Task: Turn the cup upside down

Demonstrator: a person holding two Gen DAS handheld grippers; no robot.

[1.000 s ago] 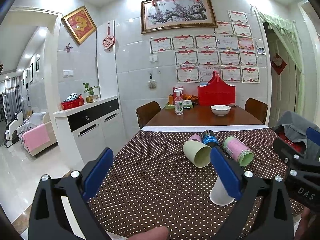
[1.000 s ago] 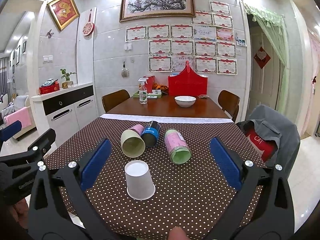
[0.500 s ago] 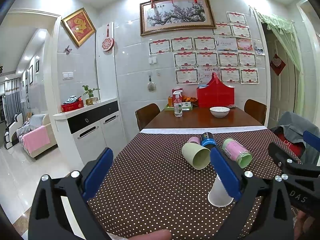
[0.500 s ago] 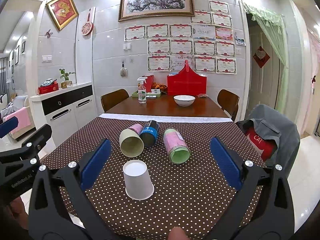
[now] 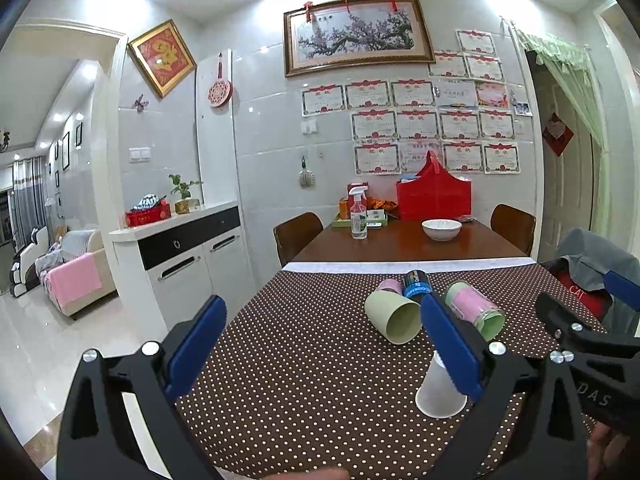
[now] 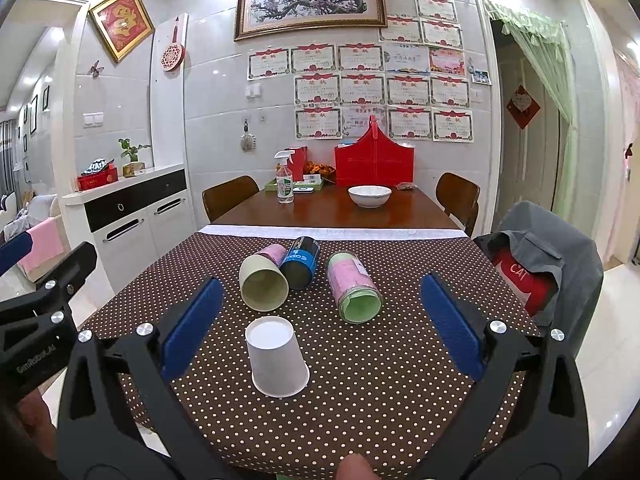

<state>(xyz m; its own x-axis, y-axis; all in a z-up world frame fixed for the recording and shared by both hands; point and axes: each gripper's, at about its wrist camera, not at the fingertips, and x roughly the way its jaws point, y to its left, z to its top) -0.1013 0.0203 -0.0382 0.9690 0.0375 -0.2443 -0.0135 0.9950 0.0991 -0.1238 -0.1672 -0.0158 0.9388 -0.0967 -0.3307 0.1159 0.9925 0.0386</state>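
A white paper cup (image 6: pixel 277 358) stands upside down, mouth on the dotted brown tablecloth (image 6: pixel 400 380), near the front edge. In the left wrist view the cup (image 5: pixel 438 392) is partly hidden behind my left gripper's right finger. My right gripper (image 6: pixel 320 328) is open and empty, held back from the cup with its fingers to either side. My left gripper (image 5: pixel 322 344) is open and empty, to the left of the cup. A pale green cup (image 6: pixel 262 286), a dark can (image 6: pixel 301 264) and a pink-labelled green cup (image 6: pixel 354 288) lie on their sides behind it.
A white bowl (image 6: pixel 369 195), a spray bottle (image 6: pixel 285 182) and a red basket (image 6: pixel 374 162) stand on the bare wooden far end of the table. A chair with a grey jacket (image 6: pixel 540 256) is at the right. A white cabinet (image 5: pixel 192 256) stands at the left.
Both grippers have drawn back slightly, so the cups look a little farther off and higher in frame. The white cup has not moved. Both grippers stay open.
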